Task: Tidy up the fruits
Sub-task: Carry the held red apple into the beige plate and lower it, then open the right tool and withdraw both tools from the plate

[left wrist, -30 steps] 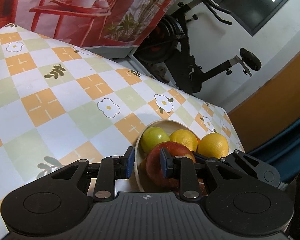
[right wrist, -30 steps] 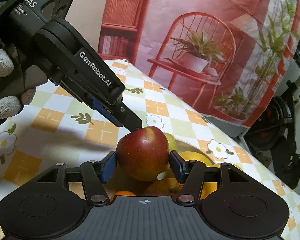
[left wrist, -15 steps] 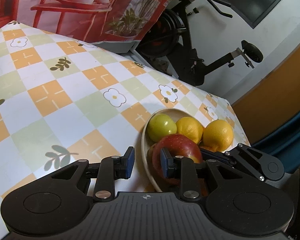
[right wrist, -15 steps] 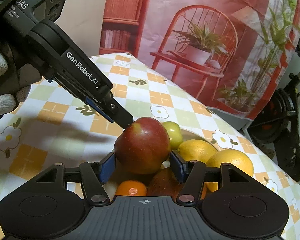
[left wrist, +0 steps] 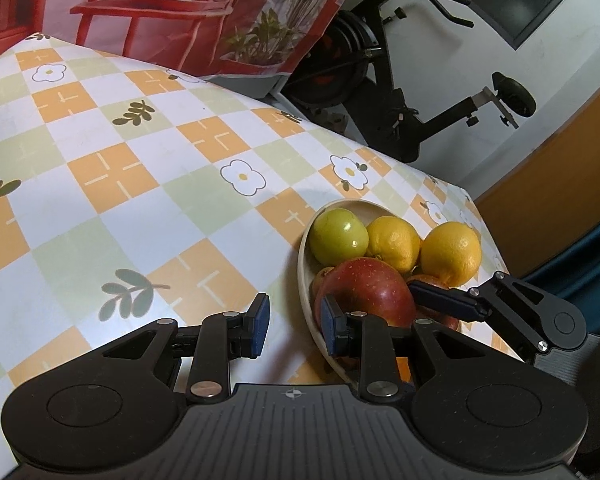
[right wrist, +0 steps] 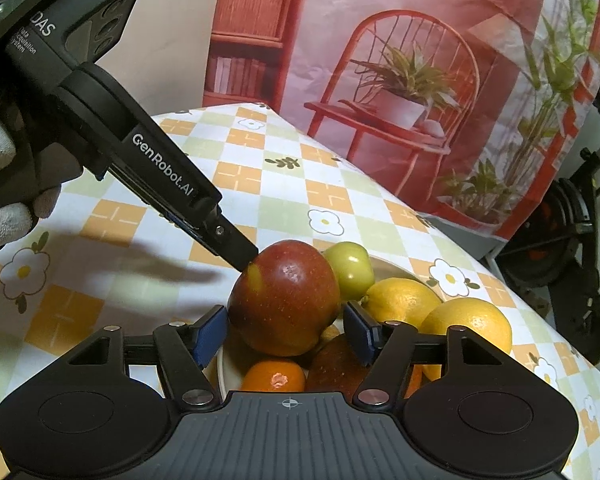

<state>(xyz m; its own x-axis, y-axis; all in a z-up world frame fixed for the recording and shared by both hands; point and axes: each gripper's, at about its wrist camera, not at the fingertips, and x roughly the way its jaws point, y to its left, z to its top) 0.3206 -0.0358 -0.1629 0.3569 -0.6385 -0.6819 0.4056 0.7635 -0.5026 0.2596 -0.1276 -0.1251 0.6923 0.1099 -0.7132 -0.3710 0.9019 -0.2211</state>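
A red apple rests on top of the fruit piled in a cream bowl. My right gripper has its jaws on either side of the apple and they are opening; the right pad stands clear of the skin. The same apple shows in the left wrist view, with a right finger beside it. My left gripper is shut and empty, just left of the bowl rim. Its tip points at the apple's upper left in the right wrist view.
The bowl also holds a green apple, two lemons, an orange and a second red apple. A checked tablecloth covers the table. An exercise bike stands beyond the far edge.
The right jaws have widened away from the red apple, which has sunk onto the pile. The left gripper has drawn back to the left of the bowl rim.
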